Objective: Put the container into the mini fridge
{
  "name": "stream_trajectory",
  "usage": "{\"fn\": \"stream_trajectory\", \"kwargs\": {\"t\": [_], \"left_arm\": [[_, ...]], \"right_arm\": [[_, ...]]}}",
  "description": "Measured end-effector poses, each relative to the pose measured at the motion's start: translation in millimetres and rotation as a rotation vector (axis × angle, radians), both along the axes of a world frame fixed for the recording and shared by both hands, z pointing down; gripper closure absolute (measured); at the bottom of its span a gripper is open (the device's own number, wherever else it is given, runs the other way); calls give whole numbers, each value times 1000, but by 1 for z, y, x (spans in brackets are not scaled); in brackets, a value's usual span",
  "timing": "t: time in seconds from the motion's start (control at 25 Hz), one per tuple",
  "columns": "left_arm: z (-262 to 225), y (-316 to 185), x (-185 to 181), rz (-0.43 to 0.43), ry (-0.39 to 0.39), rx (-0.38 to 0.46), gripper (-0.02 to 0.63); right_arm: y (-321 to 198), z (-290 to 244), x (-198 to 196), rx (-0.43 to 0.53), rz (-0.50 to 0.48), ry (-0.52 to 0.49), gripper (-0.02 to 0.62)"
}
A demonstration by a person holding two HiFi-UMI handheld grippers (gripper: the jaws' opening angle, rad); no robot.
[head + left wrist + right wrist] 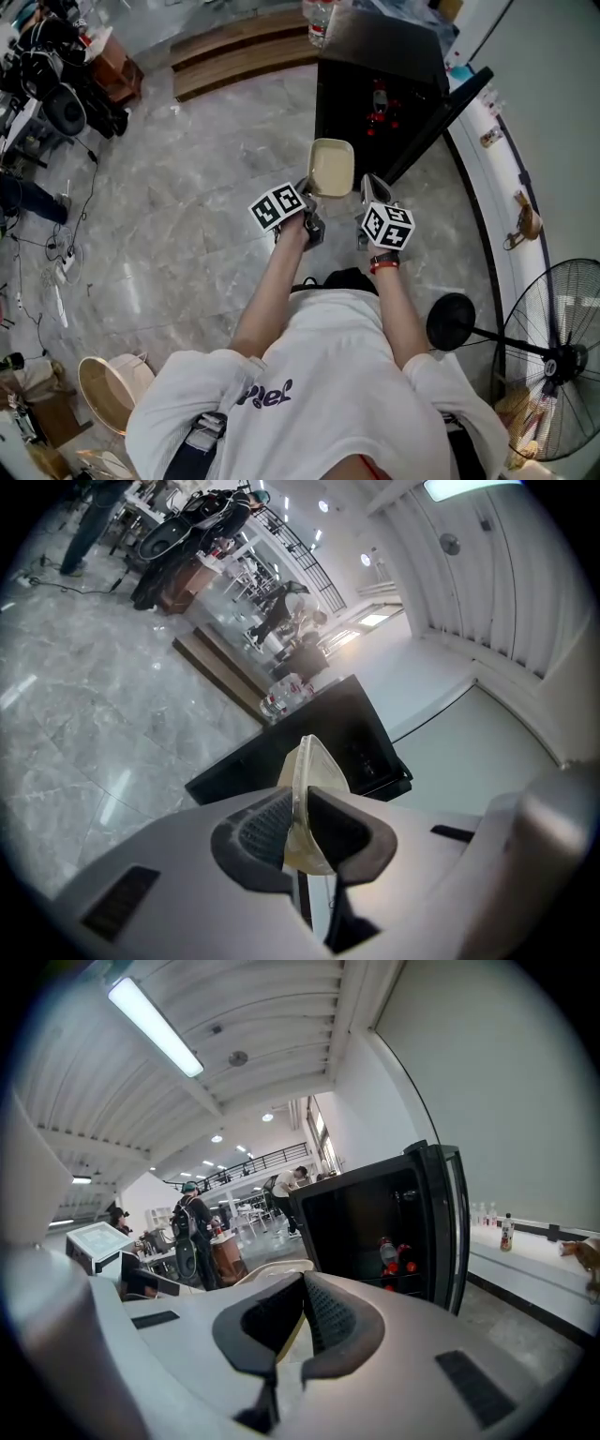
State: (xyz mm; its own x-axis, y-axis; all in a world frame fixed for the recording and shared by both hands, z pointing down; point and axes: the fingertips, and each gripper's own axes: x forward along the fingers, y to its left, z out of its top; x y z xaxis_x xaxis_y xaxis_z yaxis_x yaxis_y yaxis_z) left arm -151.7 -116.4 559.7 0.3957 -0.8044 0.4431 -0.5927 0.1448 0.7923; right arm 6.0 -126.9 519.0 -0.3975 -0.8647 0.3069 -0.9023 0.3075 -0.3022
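The pale beige, translucent rectangular plastic container (332, 167) is up in the air over the grey marble-look floor (187, 234), just in front of the black mini fridge (375, 56). It's not inside yet. The fridge's dark door (441, 122) stands swung open to the right.

The left hand-held gripper (298, 827) has its jaws nearly together, pinching the container's thin wall at the near edge. The right hand-held gripper (298, 1321) is also nearly closed. A pale strip of the rim shows between its pads, so it looks clamped on the other near corner.

Risks, as I judge them:
- Both grips are on a thin, flexible rim only. If the two hands drift apart or twist vs each other, the wall could buckle or slip out, and the container drops to the floor.
- The container is held tilted. If anything is in it (can't tell), it could spill.
- The fridge opening is narrow w/ two grippers side by side, so the right one could knock the door edge on the way in.
- Red-capped bottles (379, 101) already stand inside and could get bumped if the container goes in too deep or too low.

Writing: purple lettering on the person's white shirt is partly folded and not surely legible. The bottle labels are too small to read, and no brand is visible on the fridge.
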Motion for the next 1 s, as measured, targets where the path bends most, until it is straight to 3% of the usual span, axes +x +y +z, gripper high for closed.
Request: {"fn": "stream_trajectory", "kwargs": {"t": [0.4,0.64,1.0], "left_arm": [[7,-35,16,52,-12,-7,543],[35,-90,45,57,-24,14,545],[59,-141,75,32,-45,-21,545]], "right_arm": [[-20,20,11,-34,59,-22,580],[-61,48,36,-45,34,-20,580],[-118,59,66,-63,39,-48,580]]}}
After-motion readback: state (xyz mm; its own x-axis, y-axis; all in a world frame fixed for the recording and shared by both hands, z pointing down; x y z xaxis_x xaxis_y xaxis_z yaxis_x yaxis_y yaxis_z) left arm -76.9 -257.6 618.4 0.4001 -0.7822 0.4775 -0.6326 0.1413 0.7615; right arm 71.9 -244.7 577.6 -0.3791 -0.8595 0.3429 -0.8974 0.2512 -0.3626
